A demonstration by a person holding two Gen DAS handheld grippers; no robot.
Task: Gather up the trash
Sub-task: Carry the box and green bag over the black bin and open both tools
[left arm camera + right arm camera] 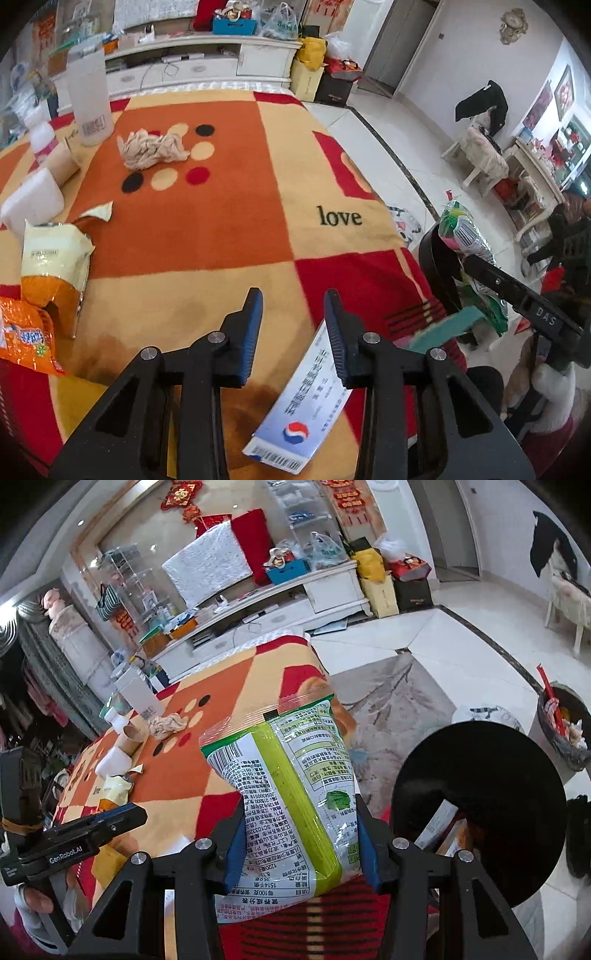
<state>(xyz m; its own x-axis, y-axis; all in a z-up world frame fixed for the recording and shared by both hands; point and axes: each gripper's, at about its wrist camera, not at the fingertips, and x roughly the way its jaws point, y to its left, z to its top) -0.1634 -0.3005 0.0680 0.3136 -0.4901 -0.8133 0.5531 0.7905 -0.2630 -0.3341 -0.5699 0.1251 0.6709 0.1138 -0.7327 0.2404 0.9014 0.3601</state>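
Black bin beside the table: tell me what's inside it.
In the black bin, the right wrist view shows edges of a white card and an orange packet. The rim hides the rest.

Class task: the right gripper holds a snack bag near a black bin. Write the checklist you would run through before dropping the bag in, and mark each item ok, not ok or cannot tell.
1. Right gripper shut on the snack bag: ok.
2. Bag lifted off the blanket: ok.
3. Bag directly over the black bin: not ok; in the right wrist view the bin sits to the bag's right.
4. Bin has room: cannot tell; packaging shows inside.
5. Left gripper open, holding nothing: ok.
6. Trash left on blanket, such as the crumpled tissue: ok, noted for later.
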